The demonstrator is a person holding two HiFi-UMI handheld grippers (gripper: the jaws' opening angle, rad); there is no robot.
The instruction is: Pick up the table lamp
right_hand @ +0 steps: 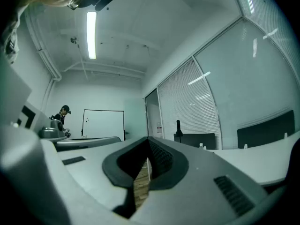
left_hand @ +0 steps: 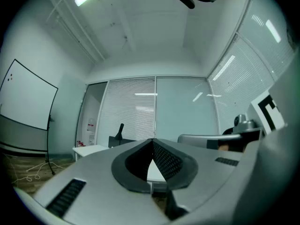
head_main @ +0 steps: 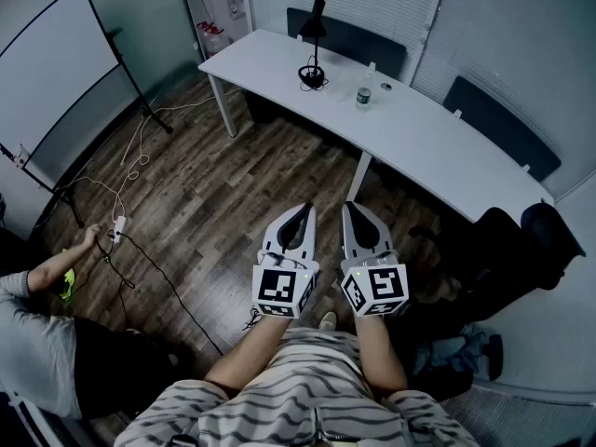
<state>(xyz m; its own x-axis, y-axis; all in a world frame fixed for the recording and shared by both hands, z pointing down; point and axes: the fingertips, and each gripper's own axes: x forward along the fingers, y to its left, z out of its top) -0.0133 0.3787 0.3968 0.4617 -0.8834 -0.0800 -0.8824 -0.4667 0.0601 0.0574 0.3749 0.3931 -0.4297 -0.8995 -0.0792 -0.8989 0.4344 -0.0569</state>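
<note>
Black table lamp (head_main: 313, 45) is standing at the far end of the white tabletop (head_main: 419, 147), well apart from me. Left gripper (head_main: 307, 209) and right gripper (head_main: 352, 209) are hovering level near my body, jaws clenched on both, gripping nothing.

>> What are you worrying about?

Three things, I'm guessing. Its cord (head_main: 311, 75) is lying bundled at the base, so it's likely dragging or snagging when I'm lifting. Water bottle (head_main: 363, 95) is standing near the lamp, so a wide approach is risking a knock.

>> And the grip?

Neck is looking thin and the head is sitting high, so a loose pinch is probably letting it swing or slip. Also, I'm arriving with jaws clenched unless I'm opening them first, and then I'm just shoving the lamp over. Floor cables (head_main: 138, 161) are running left of my path too.
</note>
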